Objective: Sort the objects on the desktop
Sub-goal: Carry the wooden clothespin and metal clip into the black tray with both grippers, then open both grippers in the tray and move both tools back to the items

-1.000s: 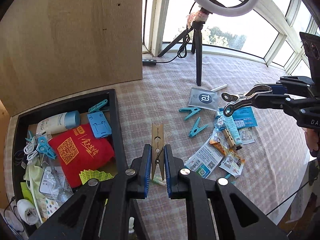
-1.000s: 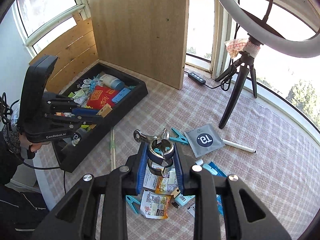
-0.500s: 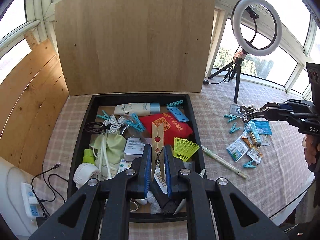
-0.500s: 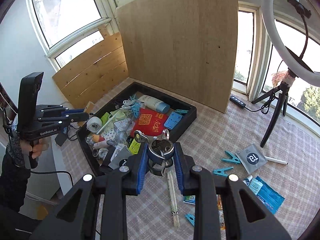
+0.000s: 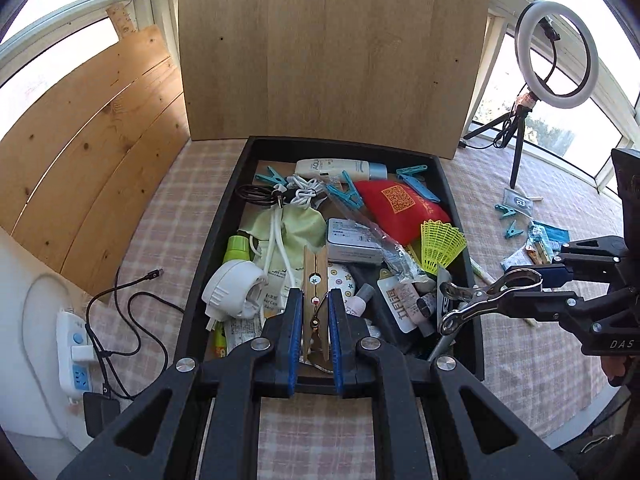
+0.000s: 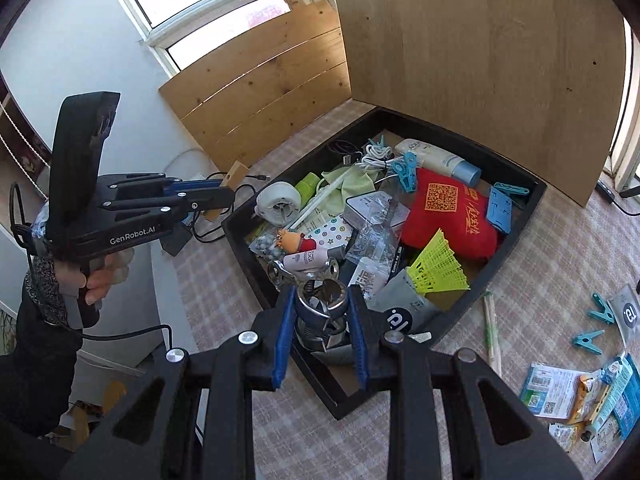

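We see a black tray (image 5: 240,184) on the checked counter (image 5: 168,208), set just in front of an upright wooden board (image 5: 332,48). It is heaped full. At the far end lies a white tube with a blue cap (image 5: 340,168), beside blue clothespins (image 5: 344,194) and a knot of white cable (image 5: 304,192). A red pouch with a yellow QR print (image 5: 404,208) fills the right side, with a yellow shuttlecock (image 5: 440,244) just in front of it. Toward the left wall we find a pale green cloth (image 5: 292,228), a green-capped bottle (image 5: 237,247) and a white round adapter (image 5: 234,288). A grey boxed item in clear wrap (image 5: 352,240) sits near the middle. Small bottles and sachets crowd the near end, too jumbled for us to name each.

Our left claw (image 5: 315,312) is clenched on a wooden clothespin (image 5: 314,280), which stands upright between the blue pads and hangs over the near end of the tray. Our right claw (image 6: 320,316) is clamped on a metal spring clip (image 6: 320,292), held above the tray's near corner; in the left view its silver handles (image 5: 480,300) jut out over the right rim.

Out on the counter to the right, well apart from the tray, lie teal clothespins (image 6: 596,324), a grey sachet (image 6: 630,312), printed packets (image 6: 560,392) and wrapped chopsticks (image 6: 492,328) just beside the tray wall.
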A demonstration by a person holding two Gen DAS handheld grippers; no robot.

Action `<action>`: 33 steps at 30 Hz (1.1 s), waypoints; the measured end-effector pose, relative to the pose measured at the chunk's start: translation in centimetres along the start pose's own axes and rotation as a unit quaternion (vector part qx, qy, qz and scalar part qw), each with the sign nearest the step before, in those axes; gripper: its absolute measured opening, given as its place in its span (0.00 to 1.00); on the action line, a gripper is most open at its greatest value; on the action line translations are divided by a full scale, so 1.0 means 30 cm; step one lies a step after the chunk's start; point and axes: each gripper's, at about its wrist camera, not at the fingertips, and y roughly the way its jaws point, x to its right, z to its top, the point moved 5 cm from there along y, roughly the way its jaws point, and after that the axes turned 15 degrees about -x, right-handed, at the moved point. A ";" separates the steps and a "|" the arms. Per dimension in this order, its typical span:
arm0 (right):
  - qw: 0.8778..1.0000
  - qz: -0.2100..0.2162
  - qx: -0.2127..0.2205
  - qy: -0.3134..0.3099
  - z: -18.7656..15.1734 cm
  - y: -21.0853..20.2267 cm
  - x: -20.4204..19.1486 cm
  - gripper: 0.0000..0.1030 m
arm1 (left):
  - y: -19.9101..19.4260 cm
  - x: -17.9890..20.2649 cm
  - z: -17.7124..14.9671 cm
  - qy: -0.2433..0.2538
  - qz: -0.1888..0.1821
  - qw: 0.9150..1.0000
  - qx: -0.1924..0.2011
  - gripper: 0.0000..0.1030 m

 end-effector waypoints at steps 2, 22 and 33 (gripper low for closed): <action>1.000 -0.006 -0.004 -0.004 0.010 0.024 -0.015 0.24 | 0.010 -0.016 0.002 -0.007 0.006 1.000 -0.001 0.11; 0.997 -0.060 0.034 0.034 0.004 -0.099 0.115 0.46 | -0.005 -0.069 0.018 -0.036 0.019 0.999 0.015 0.27; 0.971 -0.171 0.090 0.141 -0.262 -0.380 0.435 0.54 | 0.045 0.259 0.031 0.072 -0.036 0.997 0.011 0.38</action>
